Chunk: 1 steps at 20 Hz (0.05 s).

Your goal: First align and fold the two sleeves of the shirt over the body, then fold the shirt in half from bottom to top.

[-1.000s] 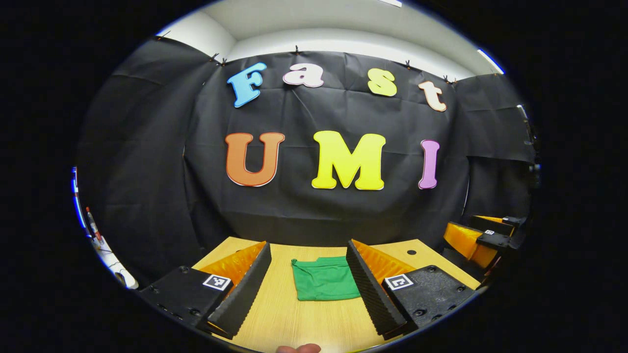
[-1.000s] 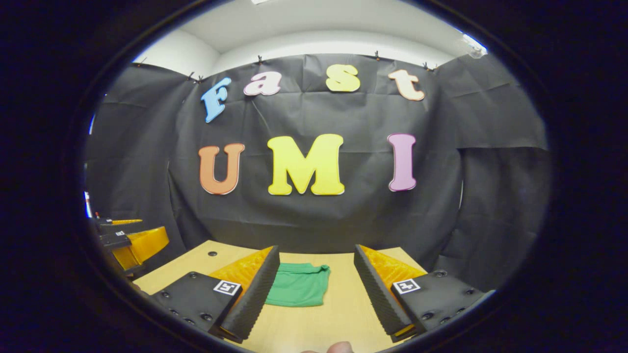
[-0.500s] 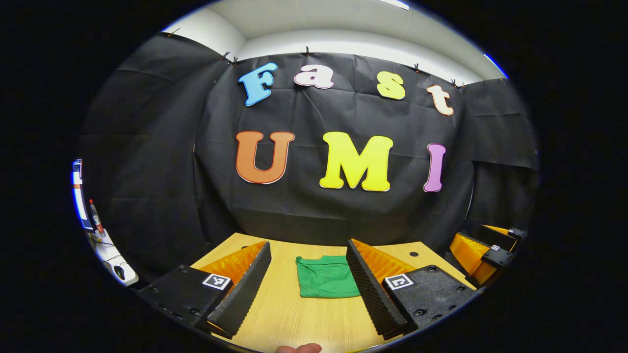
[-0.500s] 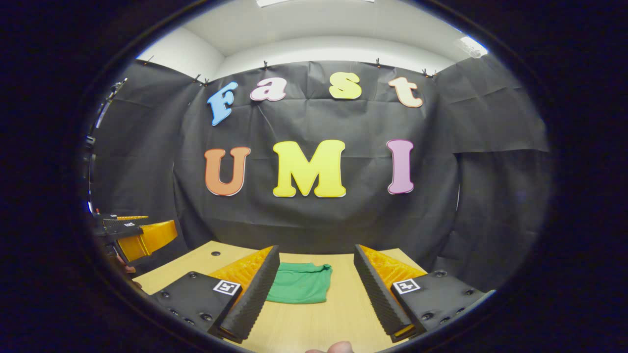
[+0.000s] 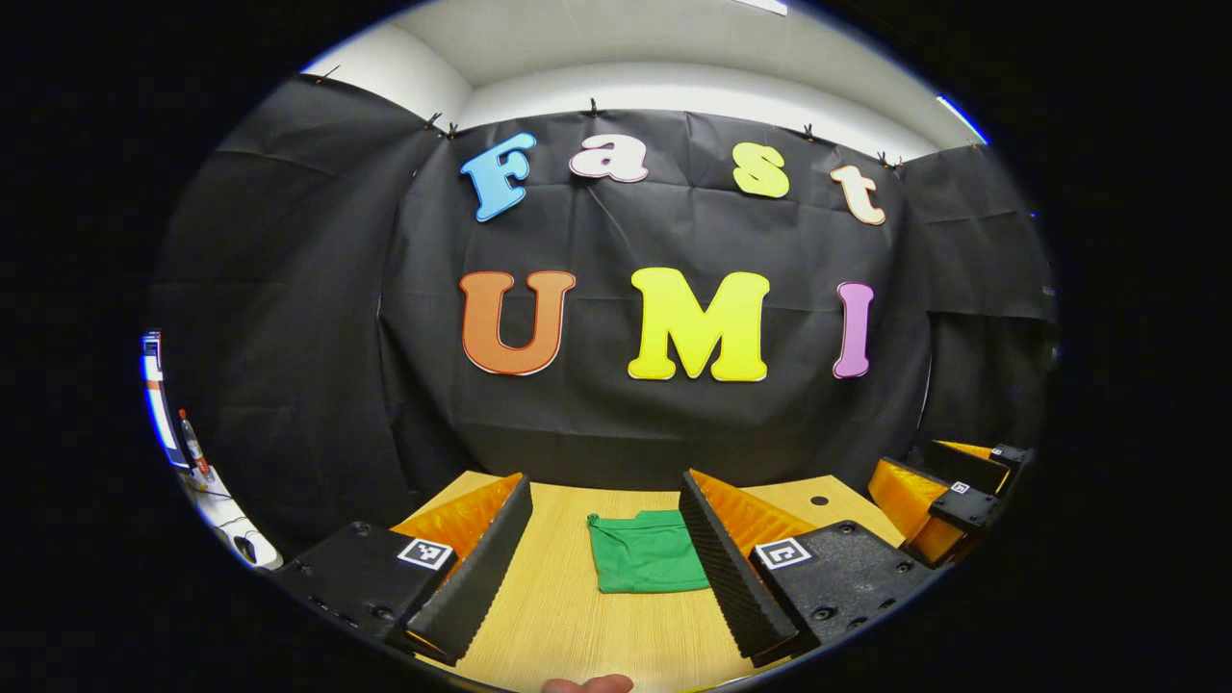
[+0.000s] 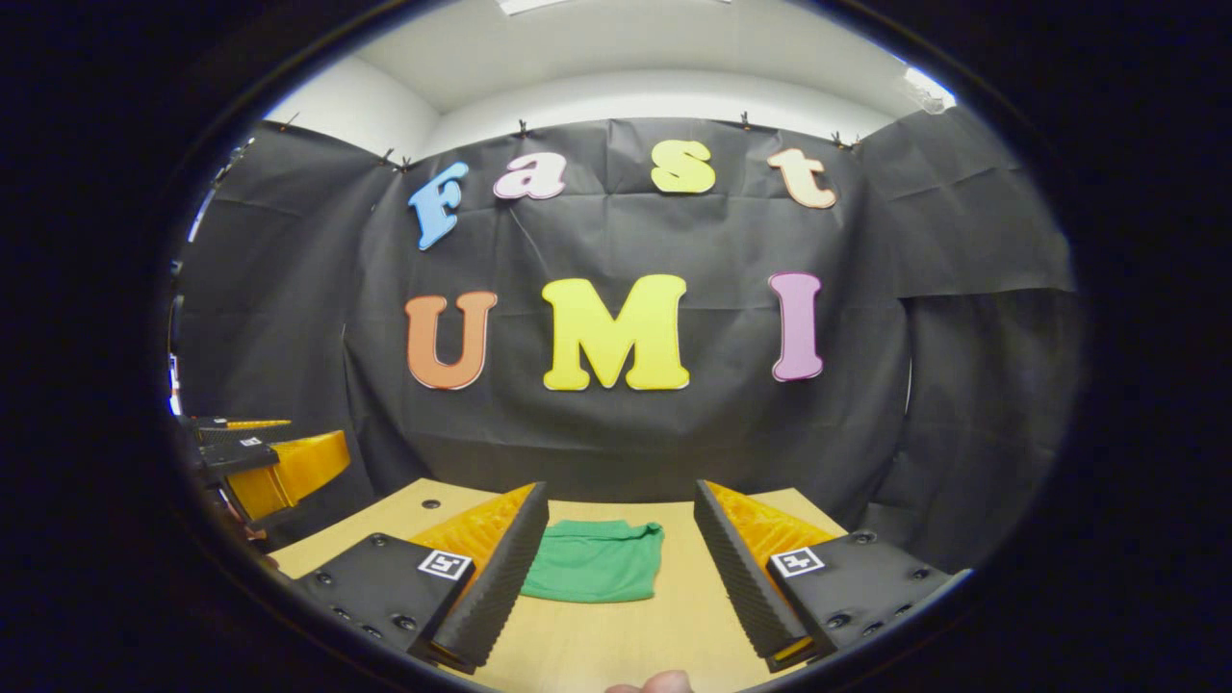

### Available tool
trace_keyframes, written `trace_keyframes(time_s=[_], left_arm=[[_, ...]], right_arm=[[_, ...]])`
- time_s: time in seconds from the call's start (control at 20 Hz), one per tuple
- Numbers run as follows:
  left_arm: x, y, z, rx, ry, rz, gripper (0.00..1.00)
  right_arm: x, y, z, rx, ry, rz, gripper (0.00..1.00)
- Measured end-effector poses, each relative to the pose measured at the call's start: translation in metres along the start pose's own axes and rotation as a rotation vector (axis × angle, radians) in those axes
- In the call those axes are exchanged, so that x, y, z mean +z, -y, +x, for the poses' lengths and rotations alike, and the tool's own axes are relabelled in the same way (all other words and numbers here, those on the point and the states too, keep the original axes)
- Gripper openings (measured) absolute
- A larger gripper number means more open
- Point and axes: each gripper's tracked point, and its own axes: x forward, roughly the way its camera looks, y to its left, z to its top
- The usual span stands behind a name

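Since a second earlier, little had been changed: in the left gripper view the green shirt (image 5: 647, 565) had drifted slightly rightward between the fingers, and in the right gripper view a touch more of it had been uncovered beside the left-hand finger.

The shirt was seen lying flat on the wooden table (image 5: 577, 626) as a small, compact green rectangle, apparently already folded, near the table's far edge by the black cloth wall. It lay ahead of both grippers and well apart from them; neither was touching it.

The left gripper (image 5: 604, 563) was held with its jaws spread wide and nothing between them. The right gripper (image 6: 621, 568) was likewise held wide open and empty, and was also seen at the right edge of the left gripper view (image 5: 938, 481).

From the left gripper the shirt was found just right of centre, partly hidden behind the right-hand finger; from the right gripper it was found left of centre. The bundle was thus judged to lie between the two grippers, about equally near each. Its long axis could not be told with confidence.
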Motion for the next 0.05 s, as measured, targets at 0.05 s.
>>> trace_keyframes(time_s=[0.05], left_arm=[[0.0009, 0.0013, 0.0011, -0.006, 0.003, -0.001, 0.89]], right_arm=[[0.0001, -0.0015, 0.0006, 0.006, 0.001, -0.009, 0.93]])
